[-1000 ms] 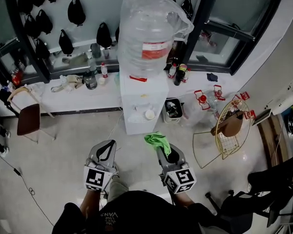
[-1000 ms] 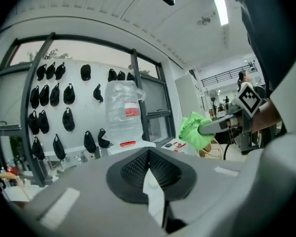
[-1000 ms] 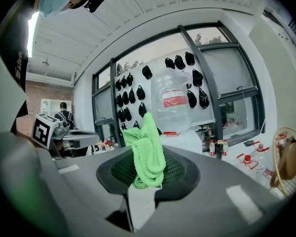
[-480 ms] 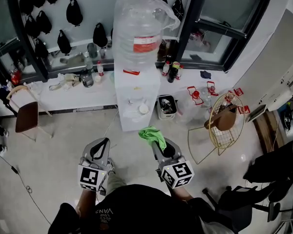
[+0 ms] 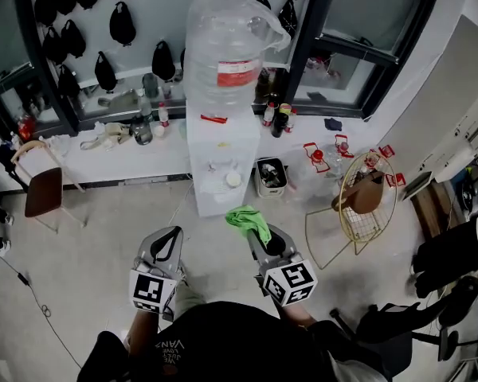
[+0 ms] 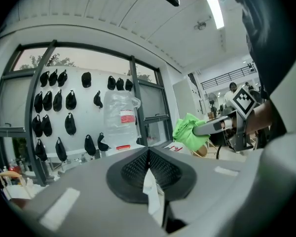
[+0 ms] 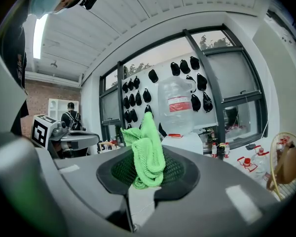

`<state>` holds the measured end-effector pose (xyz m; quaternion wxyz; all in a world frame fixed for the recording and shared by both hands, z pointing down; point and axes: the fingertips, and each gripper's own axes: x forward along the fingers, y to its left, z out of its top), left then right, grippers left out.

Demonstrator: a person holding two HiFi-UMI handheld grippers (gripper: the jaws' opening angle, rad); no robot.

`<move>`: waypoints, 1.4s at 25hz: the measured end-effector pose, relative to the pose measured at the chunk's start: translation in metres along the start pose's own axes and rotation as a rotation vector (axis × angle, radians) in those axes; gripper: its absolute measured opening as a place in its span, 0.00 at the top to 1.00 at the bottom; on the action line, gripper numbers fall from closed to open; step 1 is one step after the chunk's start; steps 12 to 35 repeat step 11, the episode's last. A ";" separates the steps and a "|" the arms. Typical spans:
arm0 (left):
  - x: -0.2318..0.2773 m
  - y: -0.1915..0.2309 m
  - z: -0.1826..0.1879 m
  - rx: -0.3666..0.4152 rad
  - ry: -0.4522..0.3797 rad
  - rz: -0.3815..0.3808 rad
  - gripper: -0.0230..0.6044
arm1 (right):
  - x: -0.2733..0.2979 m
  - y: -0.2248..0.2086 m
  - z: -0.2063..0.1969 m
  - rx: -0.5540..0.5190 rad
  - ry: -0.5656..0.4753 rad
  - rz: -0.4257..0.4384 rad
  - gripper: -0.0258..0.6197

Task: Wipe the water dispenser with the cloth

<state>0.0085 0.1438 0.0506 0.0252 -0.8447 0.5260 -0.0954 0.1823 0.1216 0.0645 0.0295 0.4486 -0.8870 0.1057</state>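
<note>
The white water dispenser (image 5: 225, 165) stands against the far wall with a big clear bottle (image 5: 225, 46) on top; it also shows in the left gripper view (image 6: 119, 149) and the right gripper view (image 7: 190, 141). My right gripper (image 5: 253, 233) is shut on a bright green cloth (image 5: 249, 221), held short of the dispenser's front. That cloth (image 7: 147, 149) bunches up between the jaws in the right gripper view. My left gripper (image 5: 166, 243) hangs beside it at the left, shut and holding nothing (image 6: 148, 158).
A brown chair (image 5: 45, 191) stands at the left. A small bin (image 5: 271, 176) sits right of the dispenser, with a gold wire stand (image 5: 352, 213) further right. Bottles line the window ledge (image 5: 135, 126). Black caps hang on the wall (image 5: 103, 70).
Both grippers have drifted slightly left and nearer the dispenser with the cloth still held. In the last half second almost nothing moved.
</note>
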 end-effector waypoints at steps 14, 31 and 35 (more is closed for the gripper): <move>-0.006 -0.004 0.000 0.000 0.004 -0.016 0.96 | -0.004 0.005 0.004 -0.001 0.004 -0.008 0.82; -0.006 -0.004 0.000 0.000 0.004 -0.016 0.96 | -0.004 0.005 0.004 -0.001 0.004 -0.008 0.82; -0.006 -0.004 0.000 0.000 0.004 -0.016 0.96 | -0.004 0.005 0.004 -0.001 0.004 -0.008 0.82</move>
